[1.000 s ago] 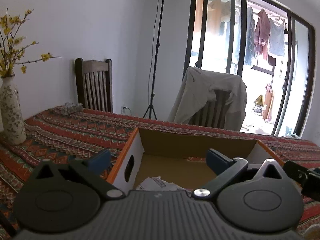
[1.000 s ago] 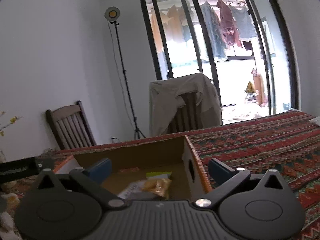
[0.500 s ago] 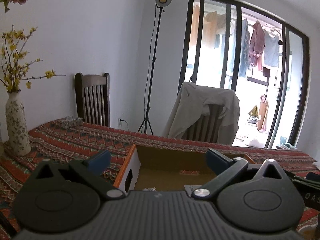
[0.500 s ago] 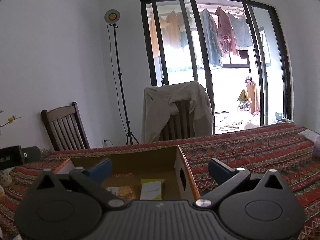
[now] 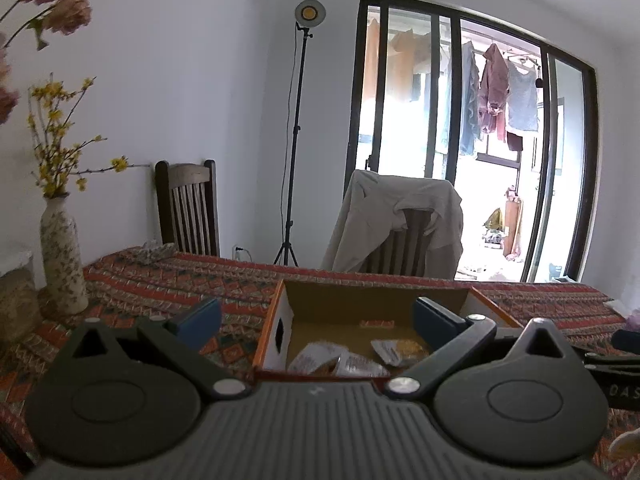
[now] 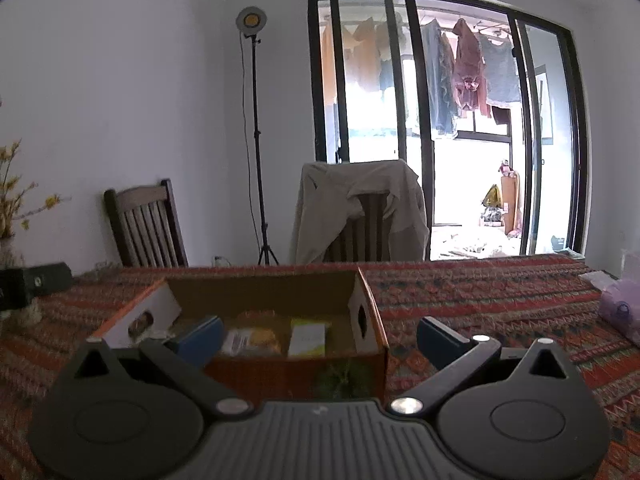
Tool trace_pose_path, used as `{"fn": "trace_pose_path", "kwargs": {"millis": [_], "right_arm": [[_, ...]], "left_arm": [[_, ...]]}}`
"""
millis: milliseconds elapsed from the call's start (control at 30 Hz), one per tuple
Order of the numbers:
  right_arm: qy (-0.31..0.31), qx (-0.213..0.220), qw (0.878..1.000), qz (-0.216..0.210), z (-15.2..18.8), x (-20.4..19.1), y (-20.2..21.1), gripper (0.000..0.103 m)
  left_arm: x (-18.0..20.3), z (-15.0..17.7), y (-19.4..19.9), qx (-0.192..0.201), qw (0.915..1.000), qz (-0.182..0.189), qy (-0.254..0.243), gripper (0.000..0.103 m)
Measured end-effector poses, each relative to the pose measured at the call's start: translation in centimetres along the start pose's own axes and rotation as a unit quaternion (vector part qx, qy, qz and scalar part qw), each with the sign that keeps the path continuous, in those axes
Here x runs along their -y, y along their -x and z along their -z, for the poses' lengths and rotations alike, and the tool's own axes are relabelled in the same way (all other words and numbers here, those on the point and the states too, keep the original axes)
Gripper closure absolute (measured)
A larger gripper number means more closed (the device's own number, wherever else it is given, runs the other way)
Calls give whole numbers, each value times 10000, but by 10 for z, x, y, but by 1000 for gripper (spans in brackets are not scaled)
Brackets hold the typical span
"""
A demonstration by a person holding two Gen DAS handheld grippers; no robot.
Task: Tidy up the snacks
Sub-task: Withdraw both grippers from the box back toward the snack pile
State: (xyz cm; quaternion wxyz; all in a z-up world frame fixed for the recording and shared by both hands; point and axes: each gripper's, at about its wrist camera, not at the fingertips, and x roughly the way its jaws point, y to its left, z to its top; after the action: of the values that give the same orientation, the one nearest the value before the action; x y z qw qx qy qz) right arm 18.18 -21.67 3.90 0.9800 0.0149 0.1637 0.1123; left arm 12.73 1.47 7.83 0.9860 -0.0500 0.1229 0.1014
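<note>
While both tools are hovering low over the bench, the scene is reading so:
Left tongs (image 5: 316, 314): gaping wide, gripping nothing, sitting at the lower centre of the frame.
Right tongs (image 6: 320, 330): spreading wide, carrying nothing, framing the box's right wall.
Cardboard box (image 5: 276, 308): lying open on the bench just ahead of both tongs.
Snack packets (image 5: 340, 362): resting loose on the box floor.
Bench (image 6: 480, 296): wearing a red patterned cloth.
Vase (image 5: 62, 256): standing upright at left of the frame.
</note>
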Motion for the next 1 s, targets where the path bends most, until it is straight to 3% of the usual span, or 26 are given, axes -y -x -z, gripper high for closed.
{"fn": "trace_pose_path", "kwargs": {"millis": [600, 833, 1000], "right_arm": [[511, -625, 9966, -165, 67, -9, 58, 0], [483, -1089, 9927, -181, 95, -3, 58, 0], [509, -1190, 9914, -194, 99, -4, 55, 0]], "left_arm": [[-37, 75, 42, -752, 9962, 264, -357, 0], [-42, 114, 43, -983, 9930, 542, -375, 0], [-40, 116, 43, -940, 9929, 604, -398, 0]]}}
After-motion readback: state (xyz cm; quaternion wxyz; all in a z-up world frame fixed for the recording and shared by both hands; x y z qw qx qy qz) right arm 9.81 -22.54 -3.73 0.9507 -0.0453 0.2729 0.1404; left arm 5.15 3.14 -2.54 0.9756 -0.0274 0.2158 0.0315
